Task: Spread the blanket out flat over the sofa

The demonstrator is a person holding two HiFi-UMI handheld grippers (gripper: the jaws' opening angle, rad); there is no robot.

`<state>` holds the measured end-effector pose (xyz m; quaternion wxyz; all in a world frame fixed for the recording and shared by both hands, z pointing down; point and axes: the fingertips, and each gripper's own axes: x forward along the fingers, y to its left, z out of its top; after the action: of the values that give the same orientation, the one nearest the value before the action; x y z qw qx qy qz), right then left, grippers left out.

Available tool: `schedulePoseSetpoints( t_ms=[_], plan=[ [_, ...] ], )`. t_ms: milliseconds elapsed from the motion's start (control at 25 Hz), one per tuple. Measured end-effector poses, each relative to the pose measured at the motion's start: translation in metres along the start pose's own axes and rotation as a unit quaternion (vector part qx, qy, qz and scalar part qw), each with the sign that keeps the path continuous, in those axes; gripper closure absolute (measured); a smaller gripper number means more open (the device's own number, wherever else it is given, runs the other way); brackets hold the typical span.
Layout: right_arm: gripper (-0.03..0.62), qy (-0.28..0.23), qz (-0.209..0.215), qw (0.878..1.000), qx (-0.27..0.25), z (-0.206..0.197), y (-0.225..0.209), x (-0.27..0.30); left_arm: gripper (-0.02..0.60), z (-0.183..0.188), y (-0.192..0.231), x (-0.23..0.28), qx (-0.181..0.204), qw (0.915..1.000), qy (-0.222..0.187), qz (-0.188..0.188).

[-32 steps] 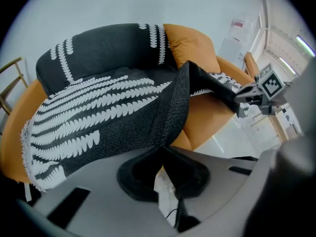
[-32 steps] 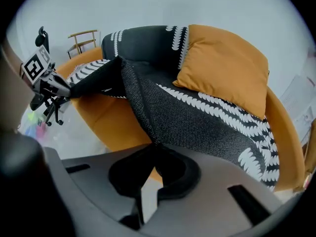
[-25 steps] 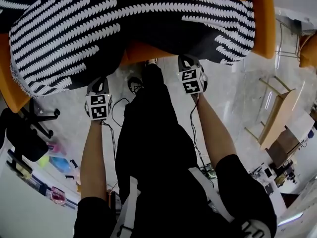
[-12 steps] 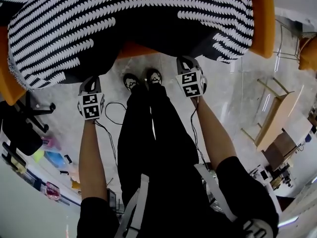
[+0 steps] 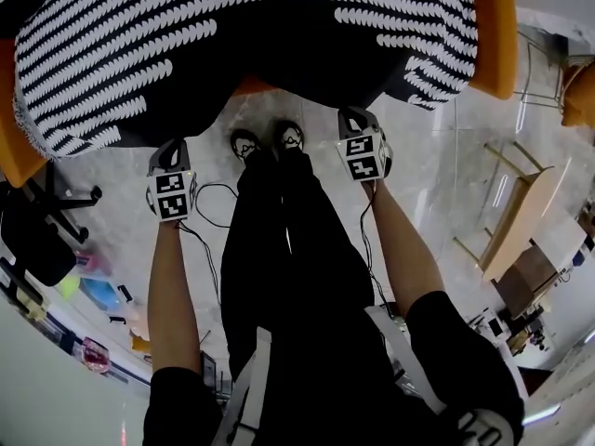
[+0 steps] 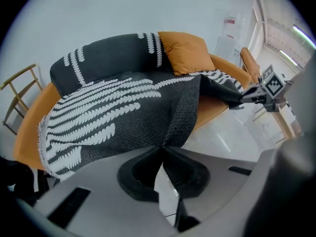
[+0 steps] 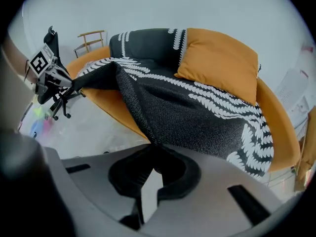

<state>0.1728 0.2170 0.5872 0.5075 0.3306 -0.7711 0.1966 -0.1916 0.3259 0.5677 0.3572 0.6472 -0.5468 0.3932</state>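
The left tongs [image 6: 160,148] and the right tongs [image 7: 152,145] each pinch the front edge of the blanket [image 5: 232,35], which lies draped across the orange sofa [image 5: 495,35]

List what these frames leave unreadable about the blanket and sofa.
Head view: the top edge cuts off the sofa backrest; the blanket covers the seat.
Gripper views: the blanket's far hem is hidden behind the backrest and the cushion.
Head view: the floor clutter at left is too small and blurred.
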Motion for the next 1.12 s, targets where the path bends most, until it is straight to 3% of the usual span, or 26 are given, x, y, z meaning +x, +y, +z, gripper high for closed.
schedulePoseSetpoints(
  t_ms=[720,920,1120],
  plan=[
    [0.572,0.029,-0.035,0.998,0.033,-0.057,-0.024,-0.011,0.549,-0.026,-0.002,0.008,0.036,0.999,0.027,-0.006],
    [0.572,0.038,-0.043,0.998,0.009,-0.071,-0.038,-0.01,0.551,-0.029,-0.007,0.018,0.043,0.9982,0.041,-0.006],
    [0.572,0.054,-0.042,0.998,0.0,-0.086,-0.044,-0.003,0.548,-0.028,-0.015,0.027,0.052,0.9965,0.052,-0.039]
  ],
)
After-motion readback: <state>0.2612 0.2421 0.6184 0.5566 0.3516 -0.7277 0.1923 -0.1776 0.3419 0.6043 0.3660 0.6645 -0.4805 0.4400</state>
